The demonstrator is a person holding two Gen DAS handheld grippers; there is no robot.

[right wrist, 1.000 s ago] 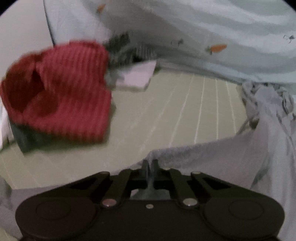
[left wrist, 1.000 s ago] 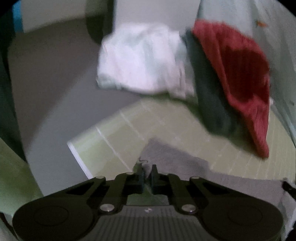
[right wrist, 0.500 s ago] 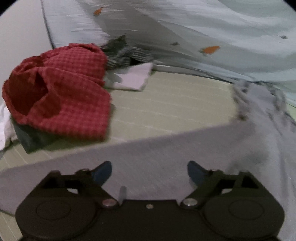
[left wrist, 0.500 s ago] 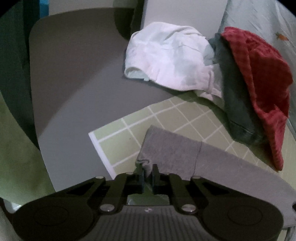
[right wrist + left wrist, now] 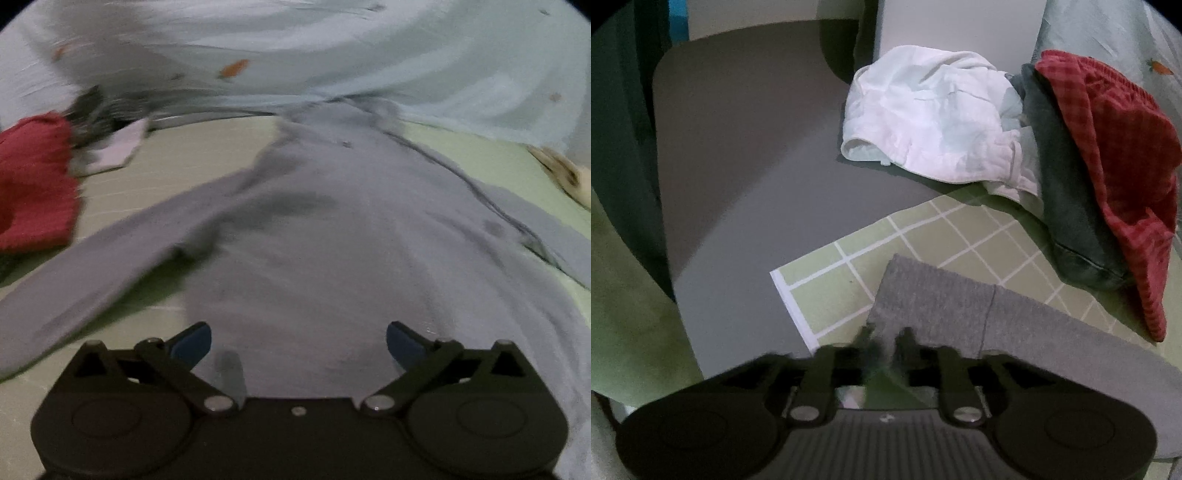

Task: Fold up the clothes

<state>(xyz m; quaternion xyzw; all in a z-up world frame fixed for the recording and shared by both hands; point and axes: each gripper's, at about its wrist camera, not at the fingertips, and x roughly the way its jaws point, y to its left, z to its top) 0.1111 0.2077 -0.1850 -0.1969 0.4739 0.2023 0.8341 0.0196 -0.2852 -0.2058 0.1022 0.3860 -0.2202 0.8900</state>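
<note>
Released a second ago, the grey garment (image 5: pixel 314 236) now lies flat on the green checked mat (image 5: pixel 849 273). Right gripper (image 5: pixel 298 341) hovers above it, jaws opening wide; left gripper (image 5: pixel 885 341) is parting at the cuff (blurred). Beyond sit white (image 5: pixel 931 114) and red clothes (image 5: pixel 1115 155).

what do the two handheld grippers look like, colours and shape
Both are matte black: a wide body with two round discs and silver pivot pins on angled linkage arms. The right gripper has blue finger pads. The left gripper has dark fingers and a ribbed grey panel behind.
</note>
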